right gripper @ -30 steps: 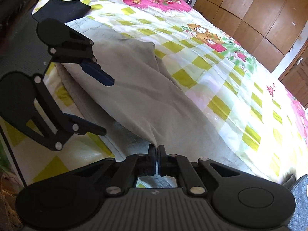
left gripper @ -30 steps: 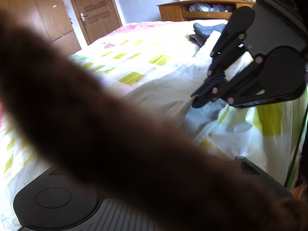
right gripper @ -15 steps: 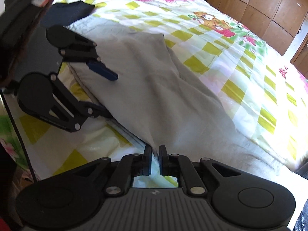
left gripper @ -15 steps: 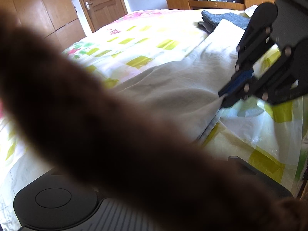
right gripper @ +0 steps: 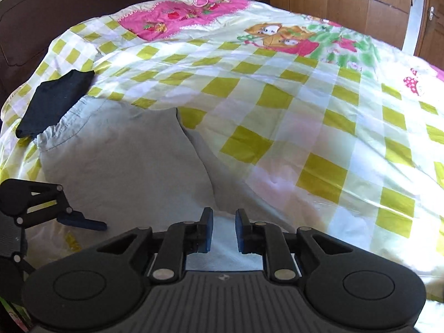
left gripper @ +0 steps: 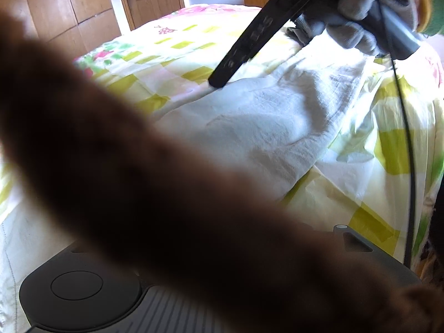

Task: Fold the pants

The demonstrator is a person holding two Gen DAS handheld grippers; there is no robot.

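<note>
Two views reach me, and I take them from left to right. On the left, the left wrist view is mostly covered by a blurred brown shape across the lens, so I cannot tell whether the left gripper's fingers are released or clenched. Beyond the blur, the pale grey pants [left gripper: 266, 127] lie on the checked bed cover [left gripper: 388, 144]. A gloved hand [left gripper: 358, 25] holds the other tool above them.

In the right wrist view, a dark folded garment [right gripper: 55, 100] sits at the far left, touching the pants' elastic waistband [right gripper: 61, 133]. The pants lie folded lengthwise, one leg over the other. Part of the left gripper [right gripper: 80, 222] shows at the left edge, one finger only. The right gripper [right gripper: 224, 231] hovers over a leg with its fingers released and nothing between them.

I judge the lengthwise fold done. Next I need to close on the leg end and carry it toward the waistband.
</note>
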